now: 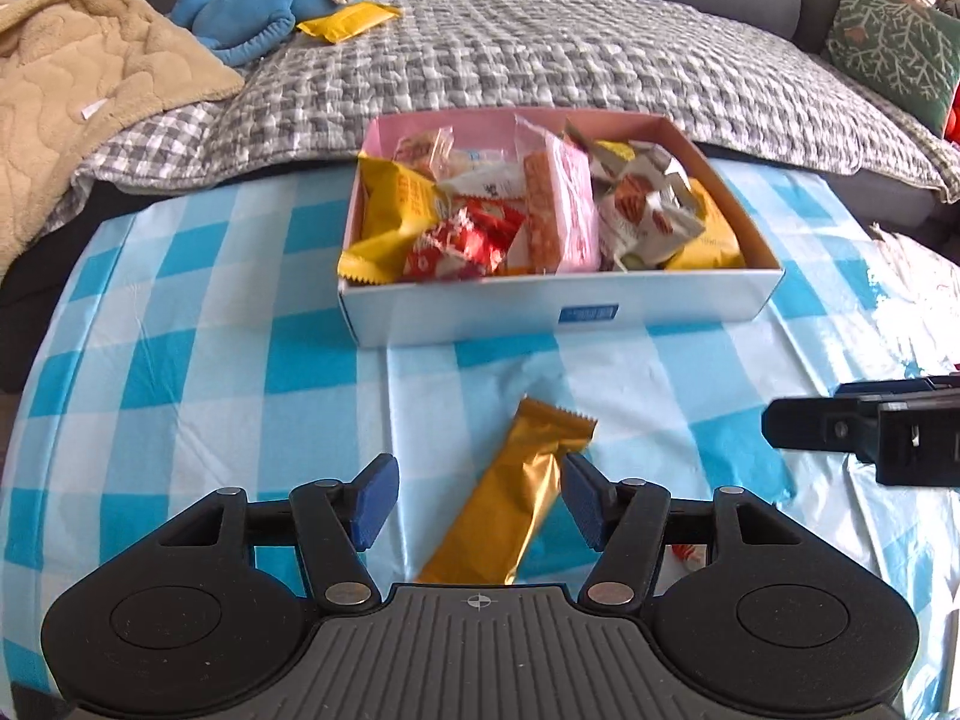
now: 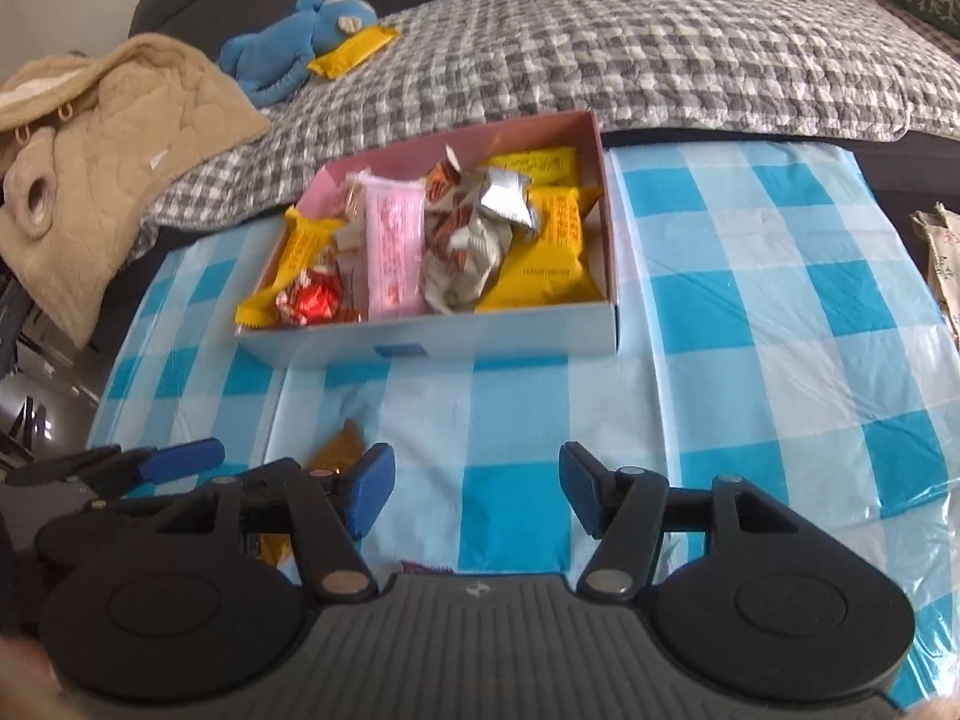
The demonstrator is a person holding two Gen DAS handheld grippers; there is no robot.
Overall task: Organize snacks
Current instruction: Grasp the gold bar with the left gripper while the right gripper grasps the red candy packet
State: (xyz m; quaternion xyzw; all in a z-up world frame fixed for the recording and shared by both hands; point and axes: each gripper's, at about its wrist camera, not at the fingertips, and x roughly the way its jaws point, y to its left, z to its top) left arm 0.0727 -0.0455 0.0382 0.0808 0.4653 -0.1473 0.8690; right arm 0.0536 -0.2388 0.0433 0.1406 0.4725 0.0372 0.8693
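Note:
A gold foil snack bar [image 1: 522, 480] lies on the blue-checked tablecloth [image 1: 240, 360] between the fingers of my left gripper [image 1: 480, 495]. That gripper is open, with the bar lying close to its right pad. Beyond stands a white box [image 1: 540, 306] with a pink inside, holding several wrapped snacks in yellow, red, pink and silver. My right gripper [image 2: 477, 492] is open over bare cloth with nothing between its fingers, in front of the box [image 2: 480, 342]. In the left wrist view the right gripper [image 1: 840, 429] shows at the right edge. The gold bar [image 2: 339, 450] is partly hidden behind the right gripper's left finger.
Behind the table runs a sofa with a grey checked quilt [image 1: 540, 60]. On it lie a blue plush toy [image 1: 264, 6], a yellow snack packet [image 1: 348, 21] and a beige blanket [image 1: 78, 102]. A small red-white wrapper [image 1: 687, 555] peeks out beneath my left gripper.

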